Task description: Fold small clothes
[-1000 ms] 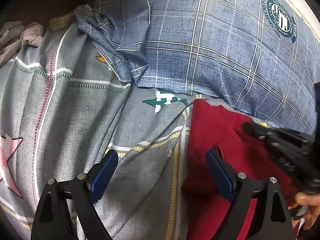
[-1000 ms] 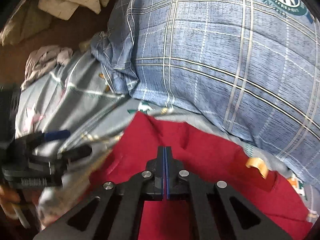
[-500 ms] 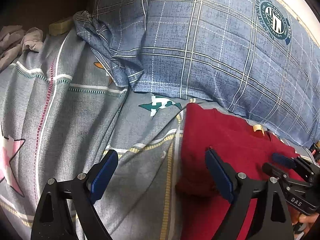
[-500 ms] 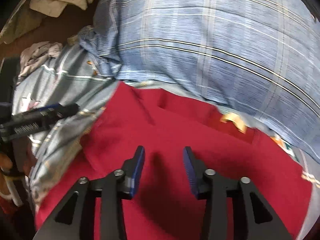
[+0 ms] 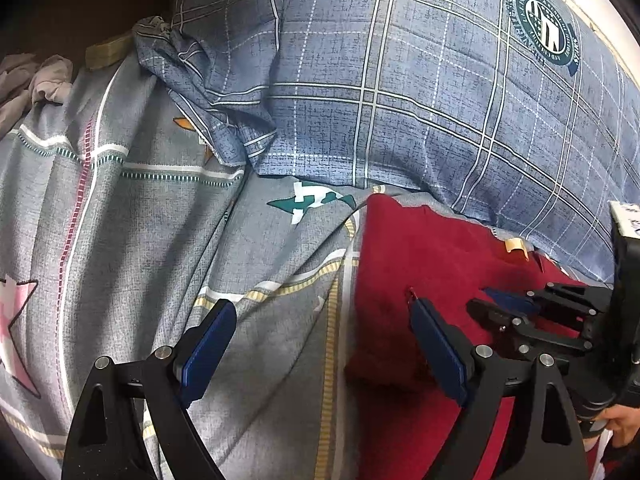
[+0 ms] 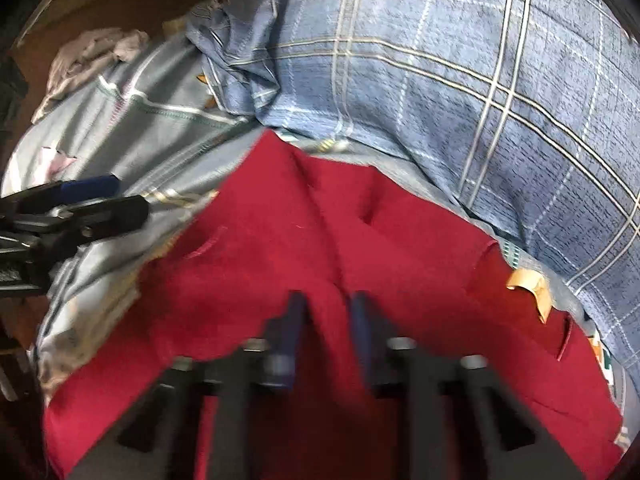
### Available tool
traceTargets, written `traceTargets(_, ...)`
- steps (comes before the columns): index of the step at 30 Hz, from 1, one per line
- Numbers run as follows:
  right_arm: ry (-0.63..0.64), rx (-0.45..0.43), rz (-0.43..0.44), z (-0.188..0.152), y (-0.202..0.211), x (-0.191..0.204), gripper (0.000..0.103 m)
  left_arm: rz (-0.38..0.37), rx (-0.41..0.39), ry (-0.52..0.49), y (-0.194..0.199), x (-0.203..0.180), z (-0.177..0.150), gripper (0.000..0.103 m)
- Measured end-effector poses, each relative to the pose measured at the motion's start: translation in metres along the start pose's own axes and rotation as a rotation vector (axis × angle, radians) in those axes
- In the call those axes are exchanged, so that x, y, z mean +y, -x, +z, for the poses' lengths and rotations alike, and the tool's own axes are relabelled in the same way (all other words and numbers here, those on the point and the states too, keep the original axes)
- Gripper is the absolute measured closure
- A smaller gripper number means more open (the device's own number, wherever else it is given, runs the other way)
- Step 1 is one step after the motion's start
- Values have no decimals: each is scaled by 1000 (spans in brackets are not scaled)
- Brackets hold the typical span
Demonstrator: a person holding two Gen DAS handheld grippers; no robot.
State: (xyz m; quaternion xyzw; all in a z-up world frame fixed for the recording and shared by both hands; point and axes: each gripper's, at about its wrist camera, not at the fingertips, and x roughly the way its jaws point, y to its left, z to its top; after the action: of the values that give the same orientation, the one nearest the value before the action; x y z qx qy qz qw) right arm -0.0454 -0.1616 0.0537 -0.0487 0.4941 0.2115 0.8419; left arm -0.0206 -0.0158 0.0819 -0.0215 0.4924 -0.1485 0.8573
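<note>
A red garment (image 5: 424, 264) lies on a grey patterned bedsheet (image 5: 132, 240), its far edge against a blue plaid pillow (image 5: 400, 80). My left gripper (image 5: 320, 344) is wide open over the garment's left edge, holding nothing. In the right wrist view the red garment (image 6: 280, 248) fills the foreground, with a tan label (image 6: 528, 284) at its right. My right gripper (image 6: 326, 312) is blurred, its jaws partly open with a raised fold of red cloth between them. The right gripper also shows in the left wrist view (image 5: 520, 312), low over the garment.
The plaid pillow (image 6: 440, 80) bounds the far side. A crumpled pale cloth (image 6: 92, 56) lies at the bed's far left, with dark floor beyond. The left gripper (image 6: 80, 208) shows at the left in the right wrist view.
My right gripper opened from shut, then narrowed around a fold of the red garment. It moved lower and nearer the left gripper. The left gripper stayed open and nearly still.
</note>
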Motion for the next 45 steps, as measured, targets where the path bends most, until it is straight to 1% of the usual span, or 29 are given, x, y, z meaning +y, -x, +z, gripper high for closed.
traceTargets(2,7,-6,-23,1,5,6,92,-1,-11,1,3,1,0,14)
traceTargets(4,-7,-20,-28,3,10,5,94,-7,-24,10,6,2,0,14)
traceTargets(5,-33,-47,-33,5,17,2,97,-12,-33,15,8,2,0,14)
traceTargets(6,-54,-68,-31,7,22,0,99,-15,-38,19,9,3,0,14)
traceTargets(8,-104,-114,-26,13,30,-5,100,-19,-41,22,9,2,-1,14)
traceTargets(9,-133,-128,-13,17,29,-7,103,-22,-34,17,7,1,-2,14)
traceTargets(11,-160,-108,-3,21,15,-6,103,-21,-24,2,5,-1,-3,14)
traceTargets(13,-166,-72,-30,21,-1,-2,103,-21,-23,-10,4,-3,-3,14)
traceTargets(14,-174,-68,-30,20,0,-2,100,-28,-25,-13,5,-3,-2,14)
traceTargets(16,-201,-81,-23,11,15,-5,94,-45,-31,-17,7,-5,-2,14)
traceTargets(17,-214,-87,-26,2,29,-9,78,-49,-31,-21,7,-7,-3,14)
traceTargets(18,-226,-89,-39,-6,40,-14,56,-50,-30,-27,7,-8,-3,14)
traceTargets(19,-244,-87,-66,-15,51,-21,48,-51,-30,-36,6,-11,-4,14)
traceTargets(20,-272,-89,-103,-30,67,-31,44,-52,-29,-44,6,-12,-4,14)
traceTargets(21,-286,-91,-120,-38,76,-37,45,-51,-29,-54,6,-15,-6,14)
traceTargets(23,-339,-97,-186,-66,105,-58,46,-51,-28,-69,5,-19,-7,14)
traceTargets(25,-390,-109,-240,-83,124,-78,46,-49,-30,-87,3,-24,-10,14)
traceTargets(26,-428,-101,-271,-95,131,-92,46,-43,-28,-95,1,-26,-11,14)
traceTargets(29,-504,-70,-314,-111,130,-129,48,-17,-6,-114,-9,-33,-13,14)
traceTargets(32,-550,-45,-365,-125,118,-155,61,2,24,-124,-22,-40,-15,14)
traceTargets(33,-577,-52,-387,-132,114,-164,61,12,34,-128,-27,-42,-16,14)
traceTargets(34,-622,-98,-357,-139,115,-171,61,20,47,-137,-32,-44,-17,14)
traceTargets(36,-689,-117,-330,-145,121,-178,61,23,54,-147,-37,-49,-16,14)
traceTargets(37,-691,-110,-338,-144,124,-177,61,25,52,-150,-38,-50,-16,14)
traceTargets(39,-660,-98,-359,-142,140,-165,56,28,49,-158,-39,-52,-17,13)
traceTargets(42,-623,-100,-336,-148,164,-145,57,20,63,-141,-42,-49,-17,13)
traceTargets(44,-595,-80,-347,-155,170,-131,58,6,75,-116,-44,-46,-16,13)
traceTargets(45,-590,-59,-361,-162,165,-126,58,-2,78,-105,-45,-45,-16,12)
